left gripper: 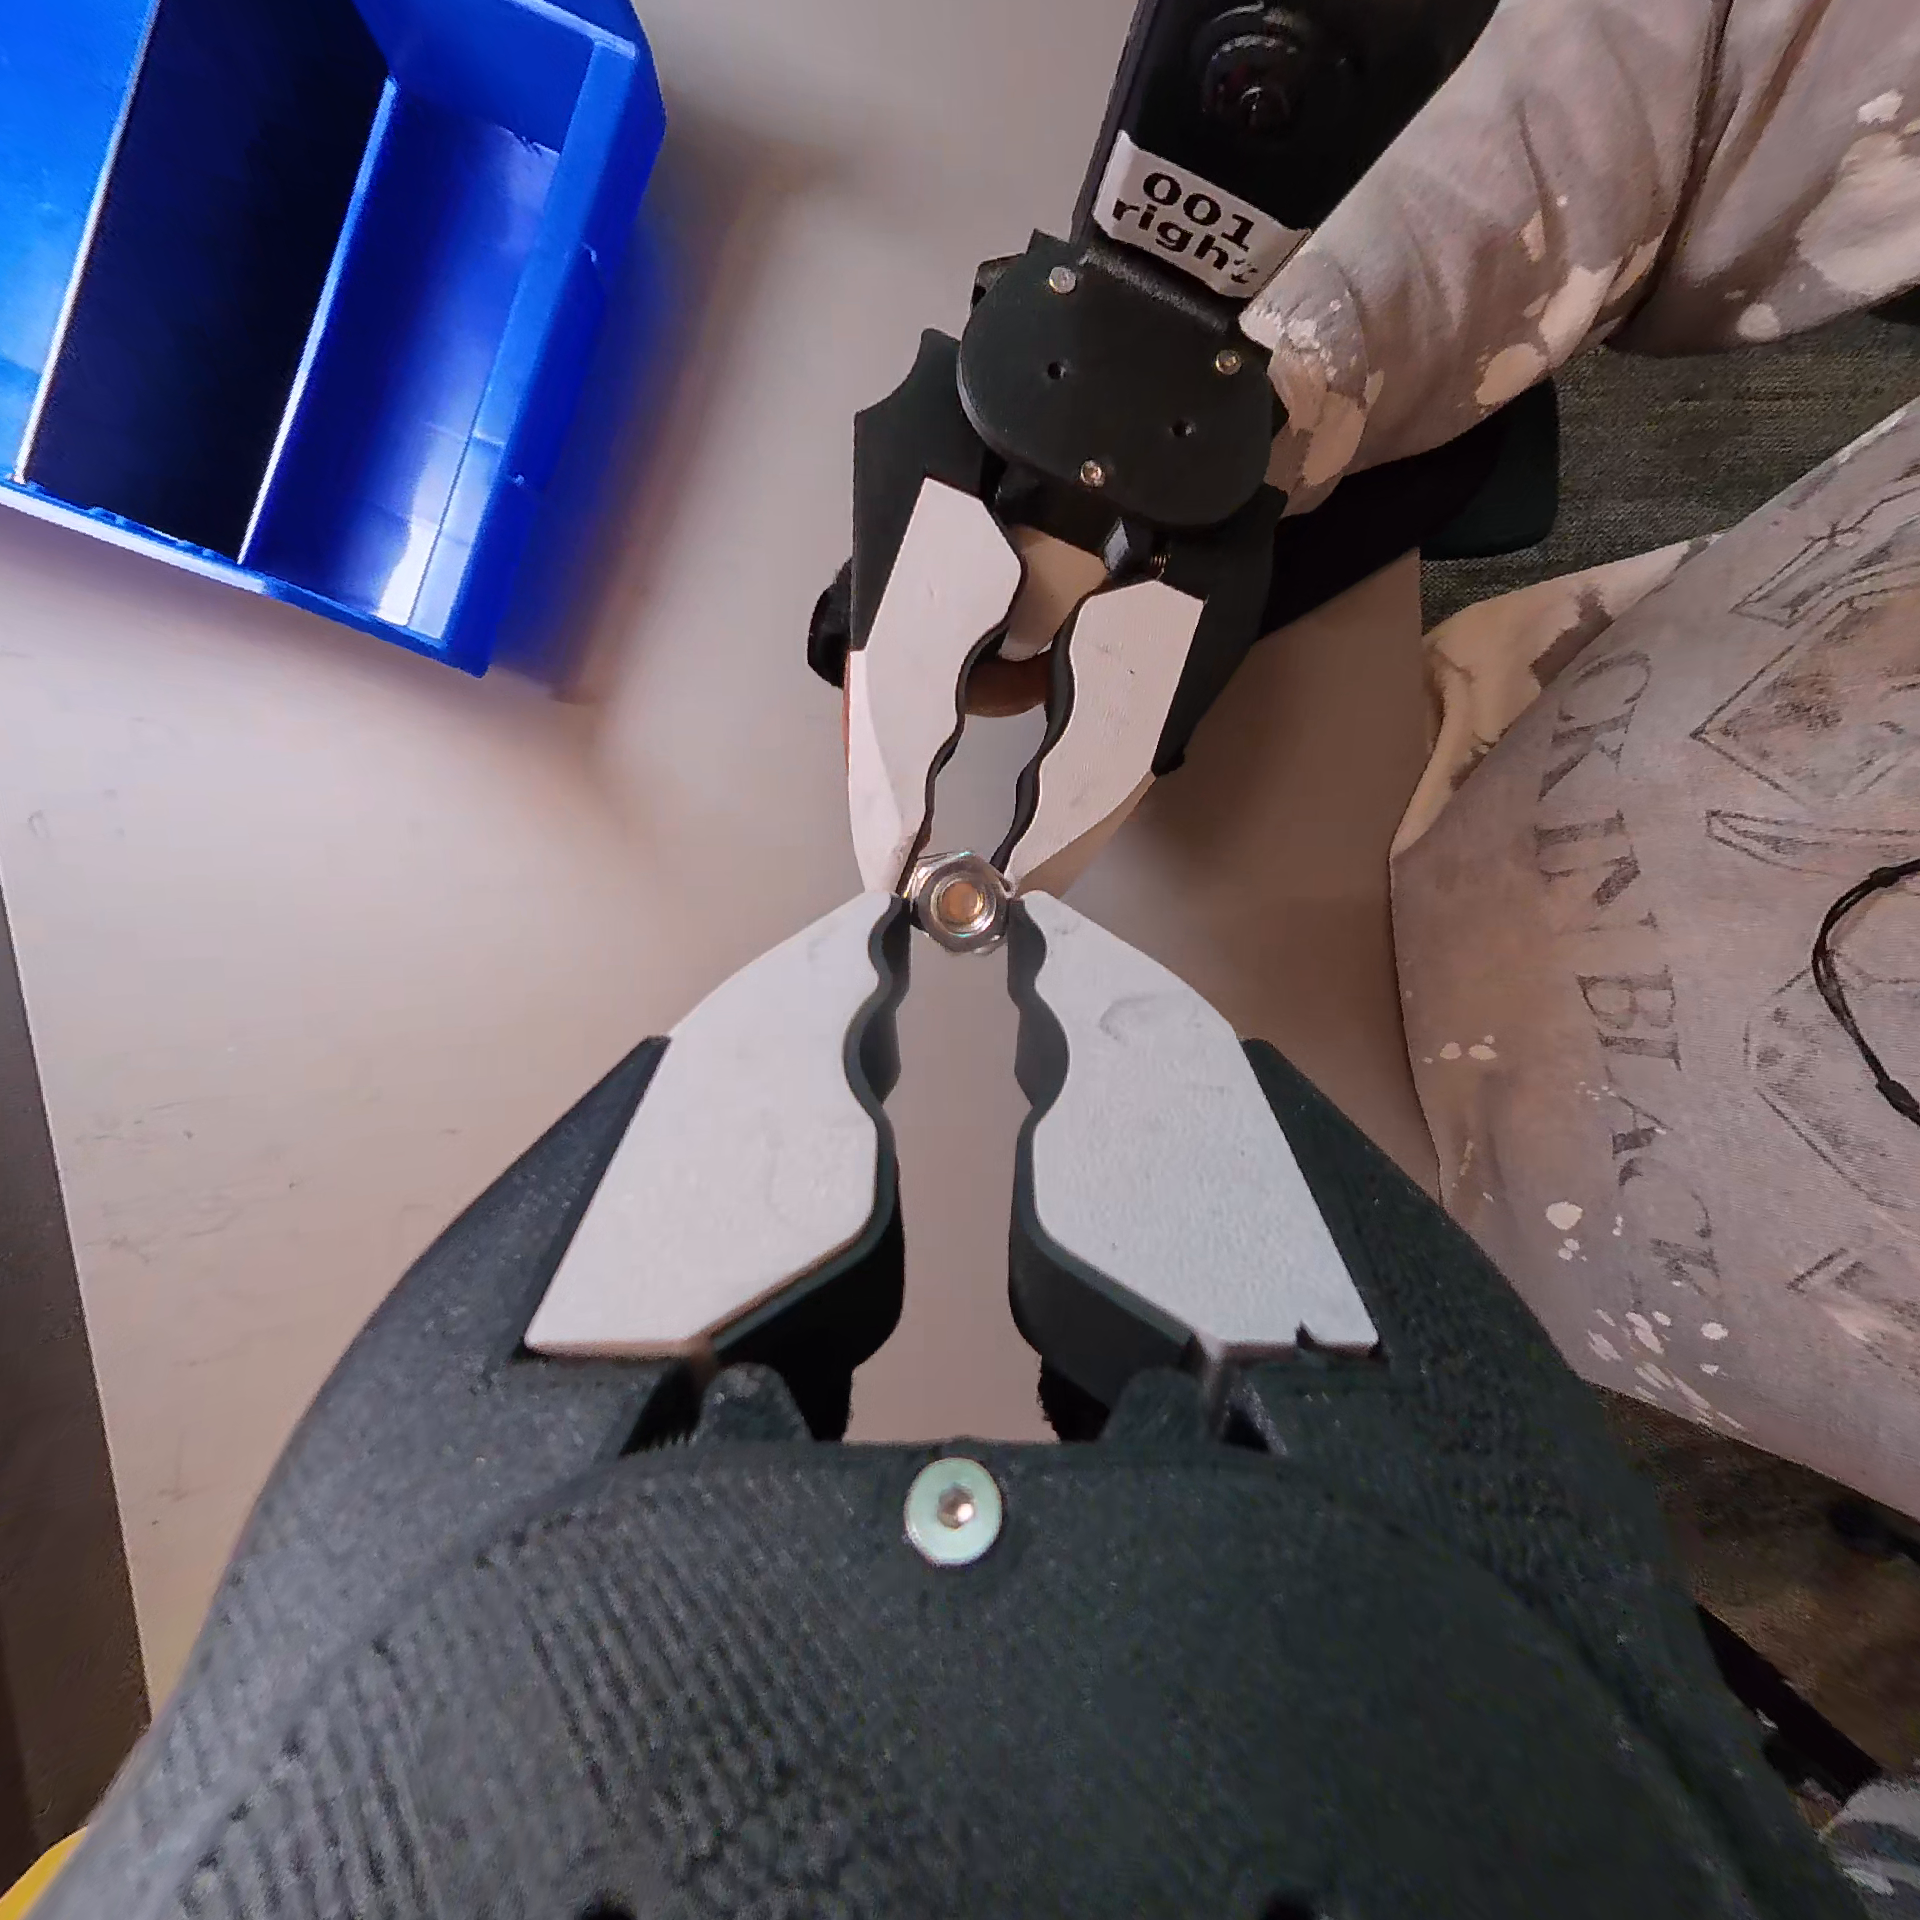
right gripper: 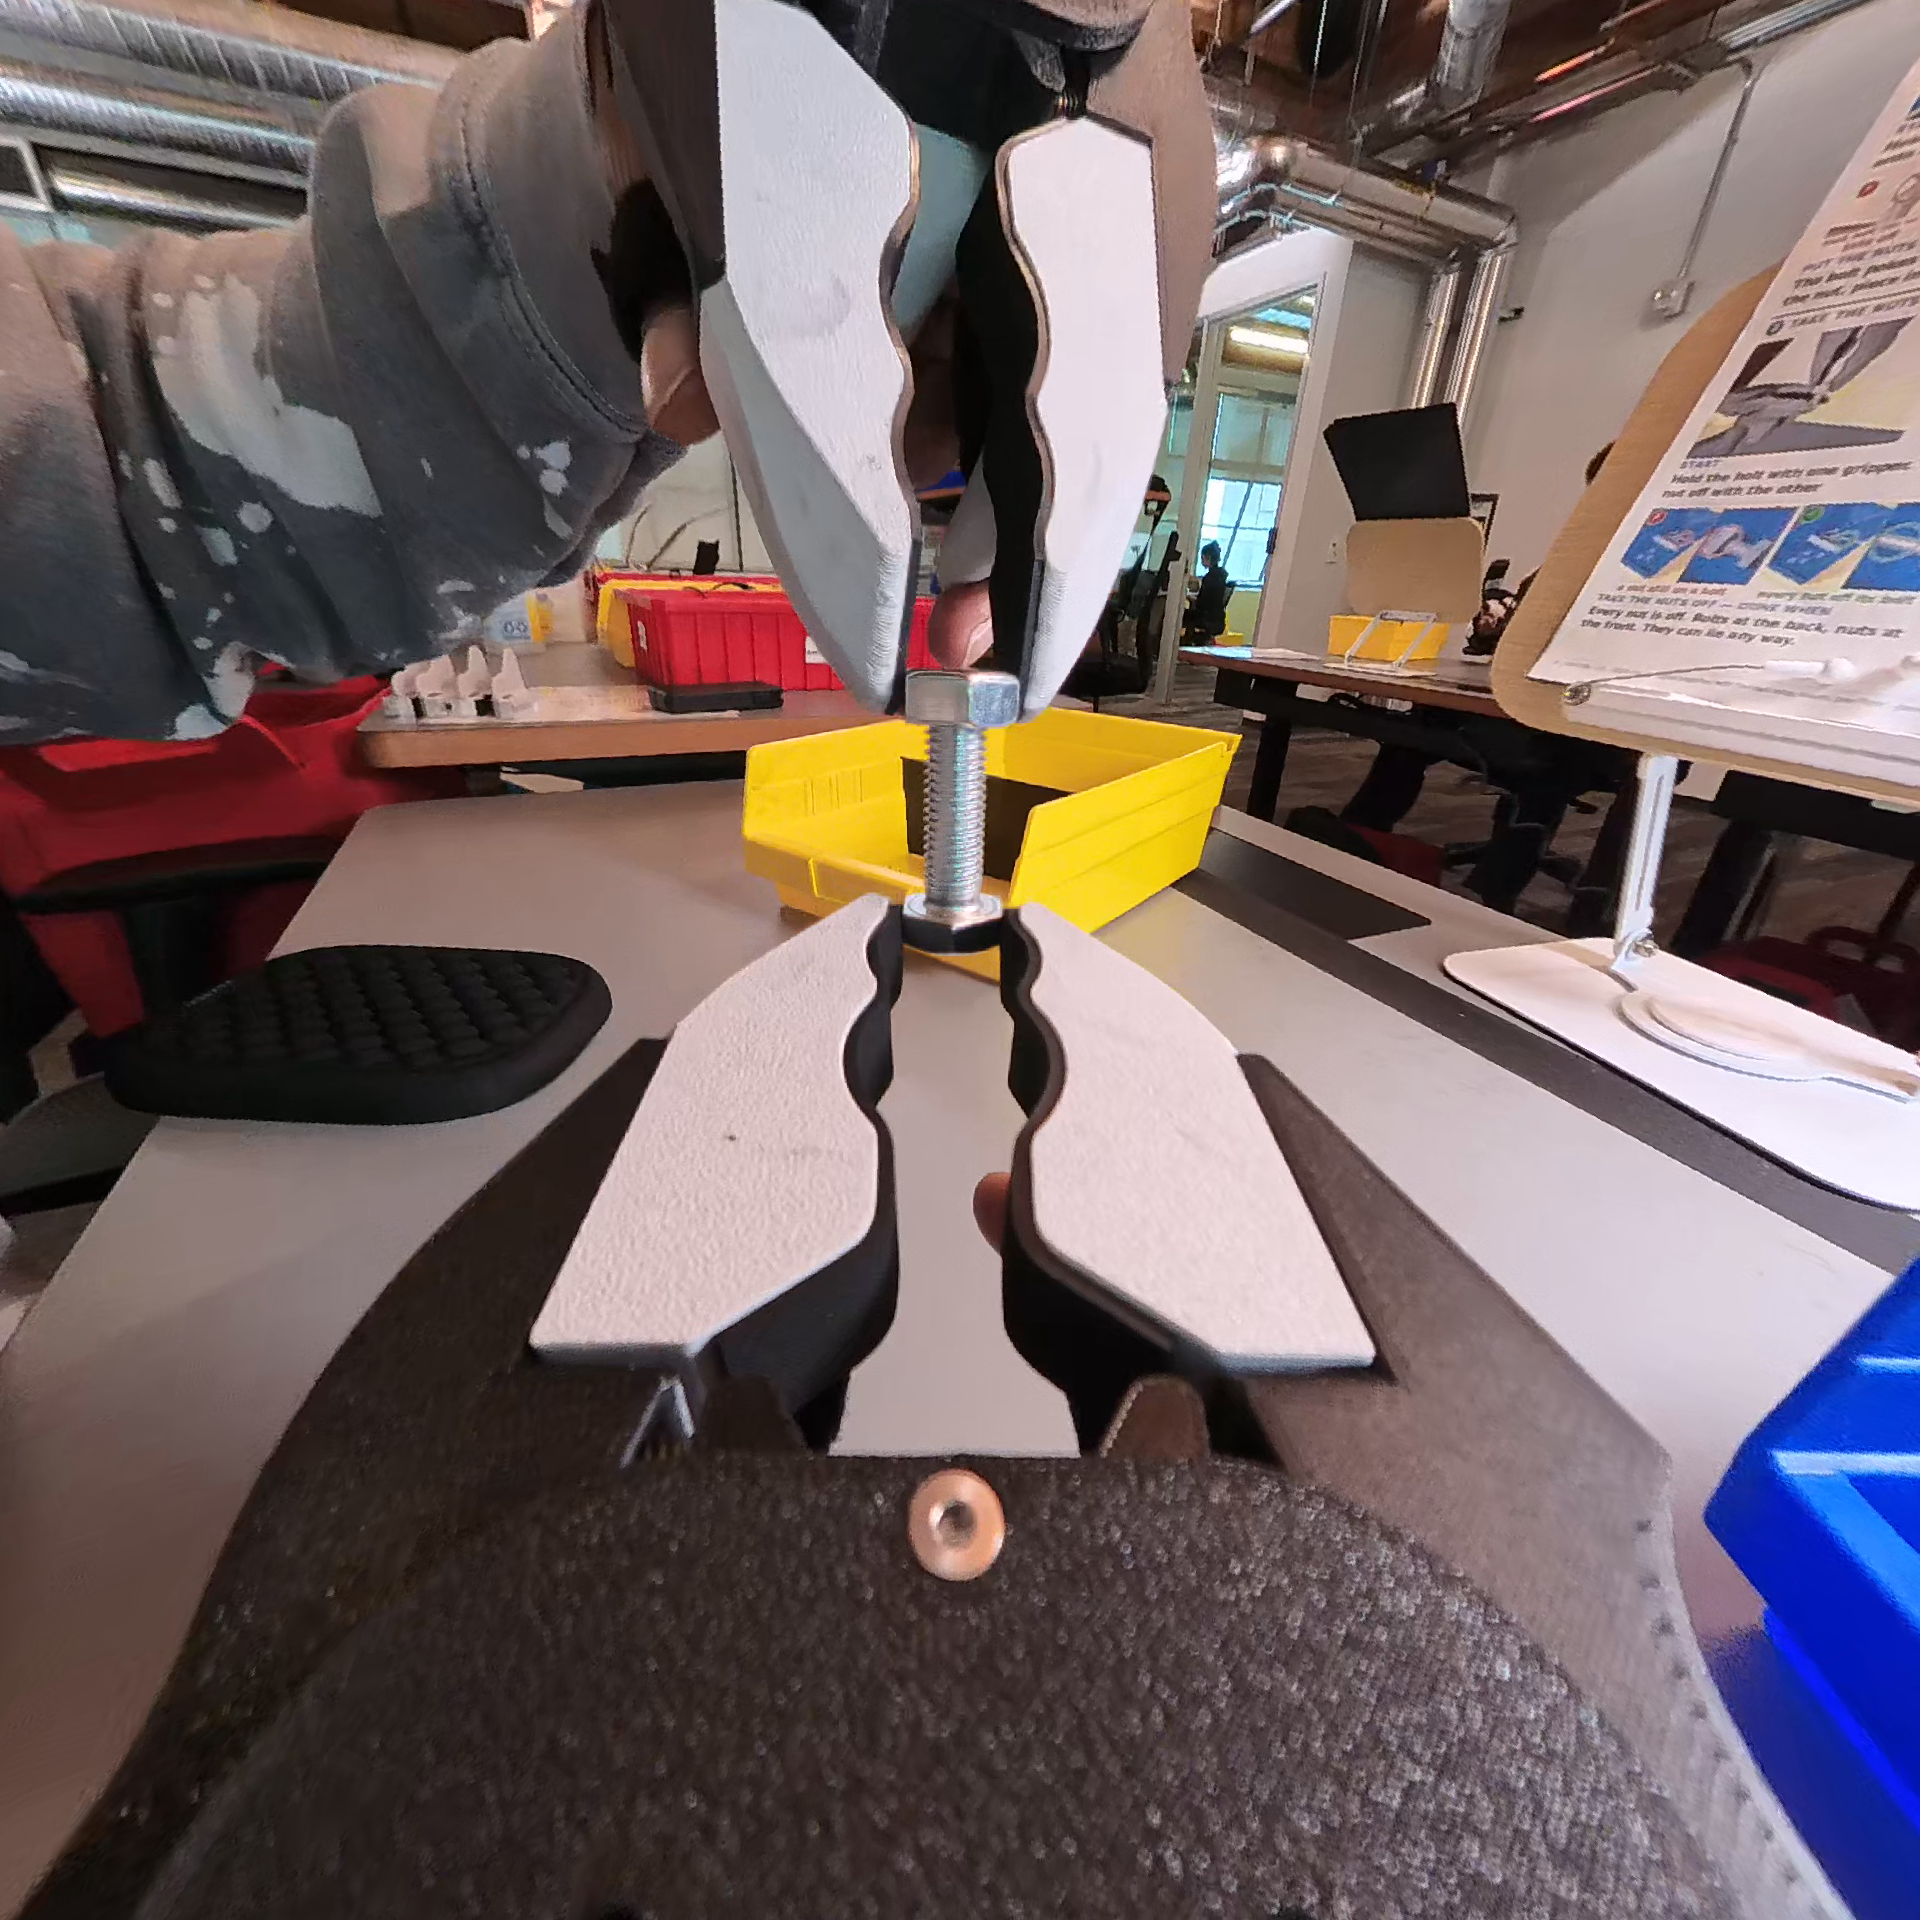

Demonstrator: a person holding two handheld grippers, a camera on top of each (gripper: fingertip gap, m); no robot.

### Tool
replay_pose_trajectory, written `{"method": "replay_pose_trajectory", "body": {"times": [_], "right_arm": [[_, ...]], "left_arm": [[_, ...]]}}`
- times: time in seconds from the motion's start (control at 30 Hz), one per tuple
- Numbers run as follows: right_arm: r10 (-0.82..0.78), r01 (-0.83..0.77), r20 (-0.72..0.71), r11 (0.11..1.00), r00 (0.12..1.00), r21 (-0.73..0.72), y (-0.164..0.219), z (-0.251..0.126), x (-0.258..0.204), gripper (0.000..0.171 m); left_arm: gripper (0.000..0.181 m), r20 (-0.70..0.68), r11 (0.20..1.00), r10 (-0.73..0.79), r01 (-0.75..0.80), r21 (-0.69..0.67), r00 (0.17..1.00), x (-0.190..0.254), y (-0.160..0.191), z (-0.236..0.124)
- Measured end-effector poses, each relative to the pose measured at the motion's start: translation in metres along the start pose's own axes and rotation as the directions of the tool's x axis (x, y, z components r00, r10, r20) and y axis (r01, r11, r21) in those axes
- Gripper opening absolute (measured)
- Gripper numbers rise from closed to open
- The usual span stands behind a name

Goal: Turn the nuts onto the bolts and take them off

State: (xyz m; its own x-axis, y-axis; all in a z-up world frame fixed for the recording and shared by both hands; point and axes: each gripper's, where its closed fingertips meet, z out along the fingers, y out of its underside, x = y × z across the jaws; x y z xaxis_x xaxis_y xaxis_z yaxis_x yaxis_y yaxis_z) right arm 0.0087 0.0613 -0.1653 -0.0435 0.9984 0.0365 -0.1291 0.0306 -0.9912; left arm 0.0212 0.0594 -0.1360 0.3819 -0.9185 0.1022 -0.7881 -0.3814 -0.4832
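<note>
A silver bolt stands upright in the air between my two grippers, over the grey table. My left gripper comes down from above and is shut on the bolt's hex head. In the left wrist view I see that head end-on between my left gripper's tips. My right gripper is shut on the hex nut, which sits at the lower end of the thread. In the left wrist view the right gripper reaches in from the top.
A blue bin sits at the left, and shows at the right wrist view's right edge. A yellow bin stands behind the bolt. A paper sheet on a white stand is at the right. A black chair armrest is at the left. The tips of both grippers are at nearly the same place.
</note>
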Motion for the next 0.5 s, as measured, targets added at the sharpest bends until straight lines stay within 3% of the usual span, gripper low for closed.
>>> {"method": "replay_pose_trajectory", "body": {"times": [0.5], "right_arm": [[0.037, -0.036, 0.012, 0.999, 0.999, -0.032, 0.01, 0.005, -0.003, 0.018]], "left_arm": [[0.02, 0.014, 1.0, 0.001, 0.0, -0.024, 1.0, -0.003, 0.011, 0.005]]}}
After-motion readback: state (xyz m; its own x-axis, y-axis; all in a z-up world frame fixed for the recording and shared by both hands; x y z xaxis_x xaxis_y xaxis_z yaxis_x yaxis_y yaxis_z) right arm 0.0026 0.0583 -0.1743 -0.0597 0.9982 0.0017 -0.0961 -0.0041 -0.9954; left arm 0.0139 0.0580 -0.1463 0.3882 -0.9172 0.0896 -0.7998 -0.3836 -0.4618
